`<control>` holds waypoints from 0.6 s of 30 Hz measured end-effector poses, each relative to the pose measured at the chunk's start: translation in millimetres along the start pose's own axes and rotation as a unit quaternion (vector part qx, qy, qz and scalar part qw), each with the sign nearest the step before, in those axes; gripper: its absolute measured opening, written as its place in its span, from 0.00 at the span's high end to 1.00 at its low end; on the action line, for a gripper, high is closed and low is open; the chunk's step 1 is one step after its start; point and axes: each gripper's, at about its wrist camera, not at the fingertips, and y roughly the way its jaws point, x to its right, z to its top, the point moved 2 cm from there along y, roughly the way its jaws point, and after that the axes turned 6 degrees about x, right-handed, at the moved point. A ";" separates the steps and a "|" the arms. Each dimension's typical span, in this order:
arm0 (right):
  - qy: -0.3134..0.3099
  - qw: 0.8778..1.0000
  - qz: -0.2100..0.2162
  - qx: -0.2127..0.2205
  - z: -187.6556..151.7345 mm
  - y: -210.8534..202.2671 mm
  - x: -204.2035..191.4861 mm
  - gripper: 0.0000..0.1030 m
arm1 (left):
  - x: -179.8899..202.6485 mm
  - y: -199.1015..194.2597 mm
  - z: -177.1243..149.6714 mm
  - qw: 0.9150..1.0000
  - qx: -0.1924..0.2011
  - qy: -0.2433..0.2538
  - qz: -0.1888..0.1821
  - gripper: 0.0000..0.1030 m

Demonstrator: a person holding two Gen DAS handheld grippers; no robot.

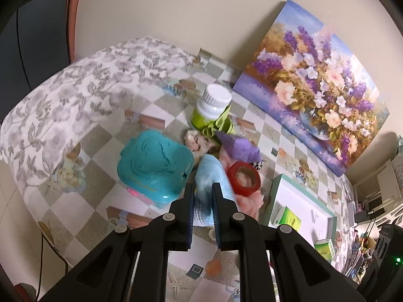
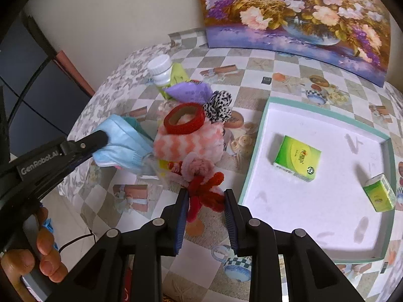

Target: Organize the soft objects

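1. The right gripper (image 2: 205, 196) is pinching a red pipe-cleaner toy (image 2: 205, 196) between its nearly closed blue pads, with the toy's pink fuzzy part (image 2: 199, 167) showing just past the fingertips.
2. The left gripper (image 1: 203, 196) is clamping a light blue face mask (image 1: 211, 176) between its narrow jaws; in the right wrist view the mask (image 2: 121, 143) is hanging off that gripper's tip at the edge of the pile.
3. A hand (image 2: 45, 249) is wrapping its fingers around the left gripper's handle at the lower left of the right wrist view.
4. A pink and white fluffy cloth (image 2: 189, 141) is sitting on the table (image 2: 241, 75) just beyond the toy, carrying a red tape roll (image 2: 185, 122) on top.
5. A black and white scrunchie (image 2: 217, 108) is resting beside the roll, with a purple packet (image 2: 187, 91) behind it.
6. A teal container (image 1: 153, 166) is lying left of the mask.
7. A white tray (image 2: 262, 136) is holding two green boxes (image 2: 297, 161) to the right.
8. A white-capped bottle (image 1: 212, 105) is standing further back, near a flower painting (image 1: 314, 85) leaning on the wall.
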 end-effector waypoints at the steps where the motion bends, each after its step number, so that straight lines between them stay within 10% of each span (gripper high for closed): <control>1: 0.002 1.000 -0.002 0.003 0.8 -1.9 1.3 0.71 | 1.1 -2.4 1.2 1.000 0.006 0.002 -0.003 0.87; 18: 0.024 0.999 -0.006 0.036 8.5 -20.5 15.3 0.71 | 20.4 -34.2 12.2 0.995 0.080 0.024 -0.054 0.87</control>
